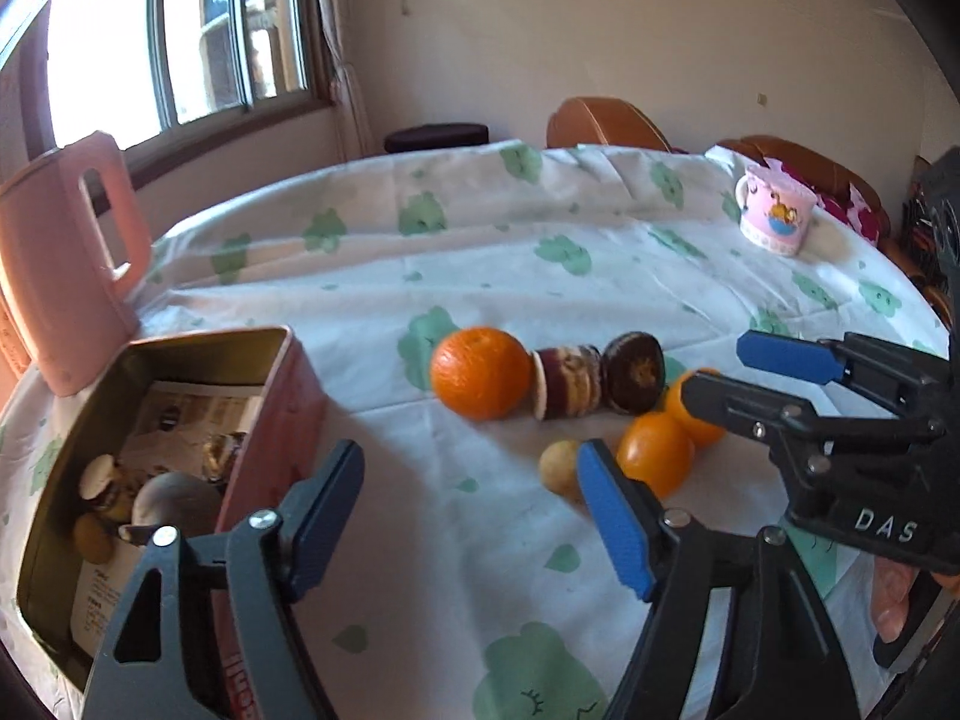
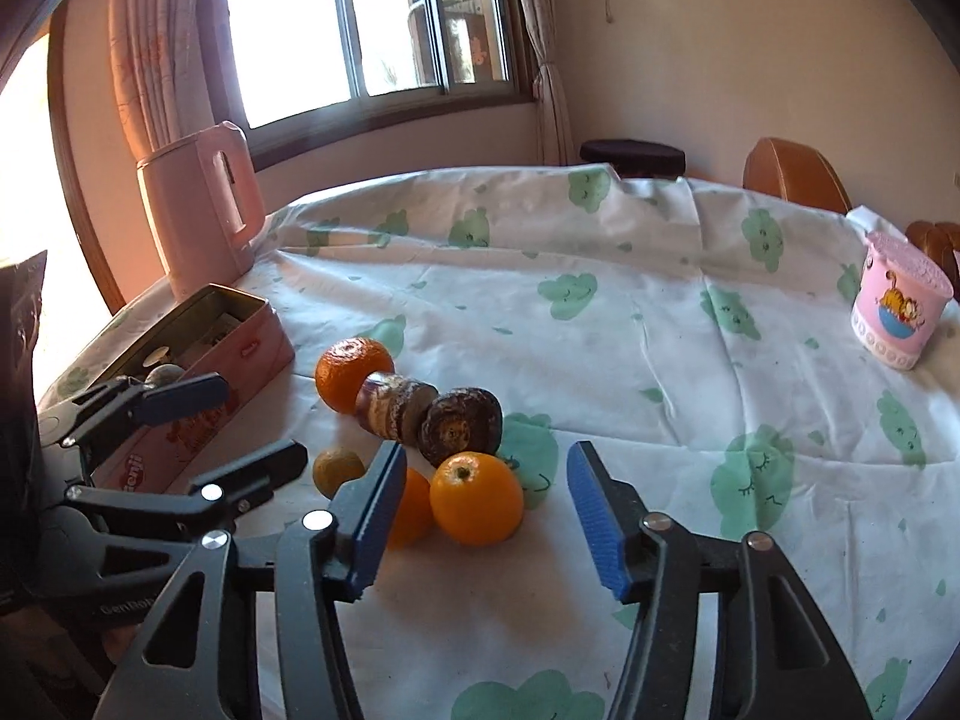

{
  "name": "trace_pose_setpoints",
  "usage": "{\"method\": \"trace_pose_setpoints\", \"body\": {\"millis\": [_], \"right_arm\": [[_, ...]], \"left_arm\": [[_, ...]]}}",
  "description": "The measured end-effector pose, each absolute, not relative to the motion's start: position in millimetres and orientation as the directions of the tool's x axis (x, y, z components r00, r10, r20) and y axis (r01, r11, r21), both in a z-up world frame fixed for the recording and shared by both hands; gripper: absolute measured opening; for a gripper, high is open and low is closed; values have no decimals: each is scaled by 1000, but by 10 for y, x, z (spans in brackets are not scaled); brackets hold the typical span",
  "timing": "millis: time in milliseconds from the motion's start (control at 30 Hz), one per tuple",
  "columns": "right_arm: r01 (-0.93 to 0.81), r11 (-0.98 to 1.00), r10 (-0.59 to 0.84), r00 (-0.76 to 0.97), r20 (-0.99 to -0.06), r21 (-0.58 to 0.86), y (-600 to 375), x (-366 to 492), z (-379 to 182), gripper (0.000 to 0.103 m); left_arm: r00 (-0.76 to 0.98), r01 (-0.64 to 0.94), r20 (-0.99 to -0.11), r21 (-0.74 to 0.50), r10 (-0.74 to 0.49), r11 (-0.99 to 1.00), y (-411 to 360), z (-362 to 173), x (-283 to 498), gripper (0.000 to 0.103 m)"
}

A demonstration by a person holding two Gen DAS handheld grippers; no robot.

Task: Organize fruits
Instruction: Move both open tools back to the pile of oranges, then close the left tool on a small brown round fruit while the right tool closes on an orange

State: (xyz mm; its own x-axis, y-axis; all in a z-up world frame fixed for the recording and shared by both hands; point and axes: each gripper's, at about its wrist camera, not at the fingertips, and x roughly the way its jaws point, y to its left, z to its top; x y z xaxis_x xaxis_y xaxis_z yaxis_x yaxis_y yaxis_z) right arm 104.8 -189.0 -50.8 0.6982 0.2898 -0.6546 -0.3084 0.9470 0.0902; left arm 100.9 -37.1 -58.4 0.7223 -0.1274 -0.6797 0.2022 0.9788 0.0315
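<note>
On the cloth lies a large orange (image 1: 480, 372) (image 2: 354, 375) in a row with two dark purple fruits (image 1: 567, 381) (image 2: 459, 426). Nearer me sit two small oranges (image 1: 654, 456) (image 2: 474, 504) and a small tan fruit (image 1: 558, 468) (image 2: 338, 469). My left gripper (image 1: 474, 510) (image 2: 264, 420) is open beside the pink tin box (image 1: 288, 396) (image 2: 240, 336), nothing between its fingers. My right gripper (image 2: 486, 450) (image 1: 717, 369) is open, hovering at the small oranges; one sits ahead between its pads, untouched. The box holds several round fruits.
A pink kettle (image 1: 60, 264) (image 2: 201, 204) stands behind the box at the table's left edge. A pink cartoon mug (image 1: 774, 213) (image 2: 900, 312) stands at the far right. Brown chairs (image 1: 606, 123) line the far side. A white cloth with green prints (image 2: 600, 360) covers the table.
</note>
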Motion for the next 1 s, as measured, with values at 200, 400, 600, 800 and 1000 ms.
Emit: {"method": "trace_pose_setpoints", "body": {"millis": [200, 400, 600, 800, 1000], "right_arm": [[-312, 948, 273, 674, -686, 70, -1829, 1053, -566, 54], [-274, 952, 289, 648, -704, 139, -1991, 1127, -616, 53], [-292, 950, 279, 637, -719, 111, -1941, 1128, -634, 52], [-302, 930, 356, 606, -711, 209, -2081, 1168, -664, 36], [-309, 932, 348, 615, -707, 190, -2044, 1141, -645, 35]], "left_arm": [[698, 228, -699, 9, -157, 974, -413, -614, 1067, 67], [699, 248, -690, -9, -186, 969, -415, -596, 1037, 62], [670, 297, -717, 18, -194, 955, -541, -655, 1054, 61], [574, 328, -766, -108, -289, 938, -483, -774, 1219, 50], [576, 342, -764, -97, -290, 935, -531, -769, 1218, 30]]}}
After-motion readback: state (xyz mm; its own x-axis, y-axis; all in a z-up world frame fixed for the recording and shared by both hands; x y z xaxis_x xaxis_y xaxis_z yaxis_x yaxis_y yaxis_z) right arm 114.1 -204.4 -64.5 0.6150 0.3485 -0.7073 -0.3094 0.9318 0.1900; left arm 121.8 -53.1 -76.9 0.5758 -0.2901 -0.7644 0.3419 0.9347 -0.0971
